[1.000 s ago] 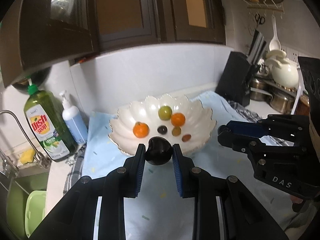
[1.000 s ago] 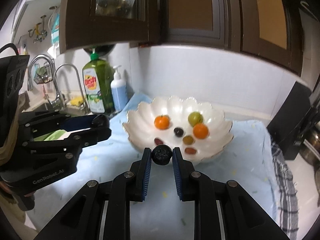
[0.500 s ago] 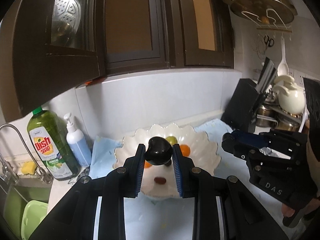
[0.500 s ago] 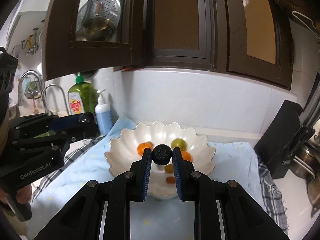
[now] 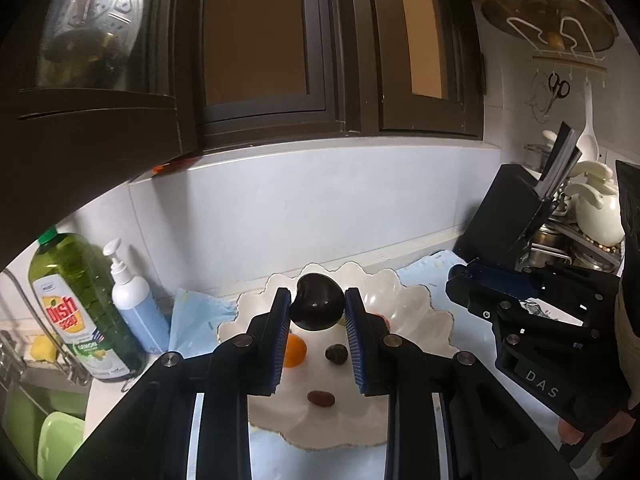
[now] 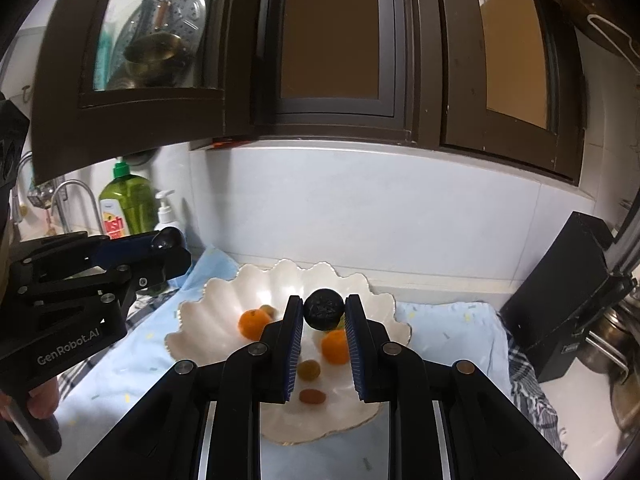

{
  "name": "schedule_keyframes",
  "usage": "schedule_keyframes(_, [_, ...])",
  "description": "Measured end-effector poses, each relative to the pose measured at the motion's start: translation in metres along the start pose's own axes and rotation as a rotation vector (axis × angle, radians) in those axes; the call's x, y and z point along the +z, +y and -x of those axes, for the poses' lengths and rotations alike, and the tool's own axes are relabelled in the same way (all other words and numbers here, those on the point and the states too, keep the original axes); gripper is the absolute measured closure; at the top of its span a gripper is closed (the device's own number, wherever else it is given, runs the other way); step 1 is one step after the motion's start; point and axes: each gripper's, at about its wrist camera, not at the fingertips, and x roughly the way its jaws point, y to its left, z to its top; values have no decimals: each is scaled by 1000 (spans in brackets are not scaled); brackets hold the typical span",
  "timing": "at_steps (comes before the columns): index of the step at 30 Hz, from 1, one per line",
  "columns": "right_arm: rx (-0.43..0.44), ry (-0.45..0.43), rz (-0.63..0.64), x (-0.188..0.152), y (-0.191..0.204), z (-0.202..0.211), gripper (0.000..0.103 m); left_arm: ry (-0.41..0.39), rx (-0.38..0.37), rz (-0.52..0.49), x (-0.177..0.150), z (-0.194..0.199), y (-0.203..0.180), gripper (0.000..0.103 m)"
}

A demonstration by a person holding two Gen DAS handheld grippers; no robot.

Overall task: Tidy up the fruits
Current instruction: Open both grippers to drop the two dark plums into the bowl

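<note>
**Op:** Two dark fruits up, one per hand. My left hand-held gripper (image 5: 317, 312) is closed on a glossy dark plum (image 5: 318, 307), pinched at the very fingertips. My right hand-held gripper (image 6: 323, 316) is clamped tight on a smaller rough-skinned dark fruit (image 6: 324, 309).

**Eng:** Why tip grips?

**Op:** Probably to keep both fruits in camera and free to drop cleanly.

**Eng:** Where are they?

**Op:** Both above the scalloped white bowl (image 6: 208, 312) on the blue cloth (image 6: 452, 320) covering the surface. Oranges (image 6: 253, 323) and small fruits already sit inside, so I judge the bowl is the collection point.
</note>
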Motion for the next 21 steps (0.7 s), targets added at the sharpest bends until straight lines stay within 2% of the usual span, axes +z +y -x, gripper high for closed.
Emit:
schedule_keyframes(4, [-5, 21, -4, 1, -5, -16, 80, 19, -3, -3, 5, -18, 0, 76])
schedule_keyframes(12, [-6, 87, -7, 2, -13, -57, 80, 108, -41, 27, 7, -64, 4, 76])
schedule_keyframes(21, [-27, 153, 12, 2, -17, -96, 80, 201, -24, 41, 0, -108, 12, 75])
